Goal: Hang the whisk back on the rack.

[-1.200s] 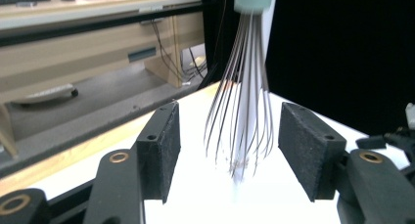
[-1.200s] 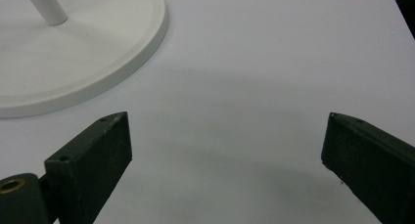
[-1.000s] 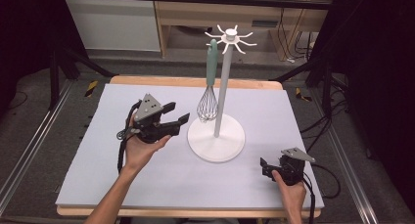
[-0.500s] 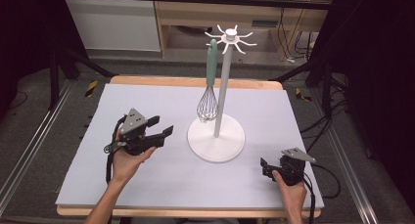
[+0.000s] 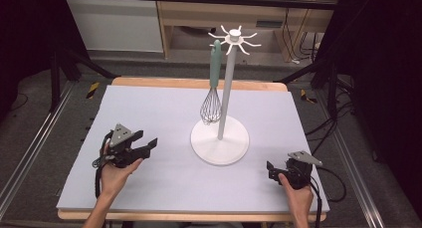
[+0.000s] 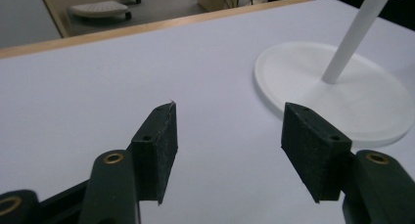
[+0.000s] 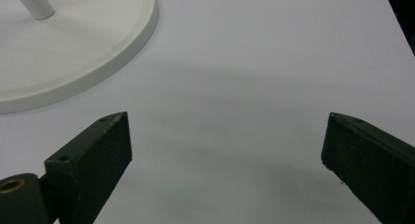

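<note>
A white utensil stand (image 5: 227, 88) with a round base (image 5: 234, 148) rises at the table's middle. A whisk (image 5: 212, 107) with a teal handle hangs from one of its top hooks, wire head down beside the pole. My left gripper (image 5: 147, 147) sits low over the mat at the near left, well apart from the stand, pointing toward it. In the left gripper view it (image 6: 229, 111) is open with nothing between the jaws, and the stand base (image 6: 342, 92) lies ahead to the right. My right gripper (image 5: 271, 170) rests at the near right, open (image 7: 227, 121) and holding nothing, with the base (image 7: 73, 48) ahead to its left.
A pale lilac mat (image 5: 149, 108) covers the wooden table. Black cables trail from both grippers toward the front edge. Metal frame rails run along the table's left and right sides, and shelving stands behind it.
My left gripper has come down and drawn back to the left, away from the whisk and stand, to just above the mat. The right gripper has stayed put.
</note>
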### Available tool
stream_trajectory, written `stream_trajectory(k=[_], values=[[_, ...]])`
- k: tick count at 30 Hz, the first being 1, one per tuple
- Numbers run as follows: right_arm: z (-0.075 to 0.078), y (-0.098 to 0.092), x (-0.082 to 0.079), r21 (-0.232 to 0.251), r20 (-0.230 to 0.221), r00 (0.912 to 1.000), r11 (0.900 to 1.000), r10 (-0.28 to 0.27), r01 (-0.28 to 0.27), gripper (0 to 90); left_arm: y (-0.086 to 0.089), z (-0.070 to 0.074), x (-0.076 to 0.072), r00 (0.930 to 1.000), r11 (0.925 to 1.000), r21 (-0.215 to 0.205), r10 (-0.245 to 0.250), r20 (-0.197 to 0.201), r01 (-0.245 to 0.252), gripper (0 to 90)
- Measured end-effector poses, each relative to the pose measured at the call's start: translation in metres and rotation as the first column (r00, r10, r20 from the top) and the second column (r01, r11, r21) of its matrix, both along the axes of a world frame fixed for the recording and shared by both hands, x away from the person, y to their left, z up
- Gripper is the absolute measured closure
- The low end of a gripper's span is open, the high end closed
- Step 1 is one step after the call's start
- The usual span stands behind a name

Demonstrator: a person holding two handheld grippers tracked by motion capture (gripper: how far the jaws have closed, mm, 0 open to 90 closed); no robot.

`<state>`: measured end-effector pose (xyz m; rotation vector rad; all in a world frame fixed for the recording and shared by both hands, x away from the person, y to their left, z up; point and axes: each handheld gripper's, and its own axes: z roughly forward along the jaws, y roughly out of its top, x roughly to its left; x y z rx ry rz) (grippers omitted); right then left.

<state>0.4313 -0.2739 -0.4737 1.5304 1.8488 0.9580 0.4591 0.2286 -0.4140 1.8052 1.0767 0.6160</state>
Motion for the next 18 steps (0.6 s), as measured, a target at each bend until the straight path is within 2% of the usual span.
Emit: stream_trajectory(k=[8,10,15,18], values=[[0.0,-0.004,-0.001,-0.004,0.0,1.0,1.0,-0.009,0.009,5.1,0.022,-0.019,-0.001,0.9962,0.9969,0.019,0.077,-0.041,-0.076,35.7],[0.0,-0.005,-0.001,-0.008,-0.001,1.0,1.0,-0.009,0.009,5.1,0.028,-0.024,-0.001,0.994,0.995,0.035,0.095,-0.053,-0.094,35.1],[0.0,-0.008,-0.002,-0.011,-0.003,0.9999,1.0,-0.016,0.016,5.1,0.041,-0.033,-0.001,0.9885,0.9911,0.038,0.13,-0.077,-0.127,34.5],[0.0,-0.01,-0.003,-0.006,-0.003,0.9998,1.0,-0.019,0.019,5.1,0.048,-0.038,-0.001,0.983,0.9859,0.054,0.163,-0.085,-0.159,34.0]])
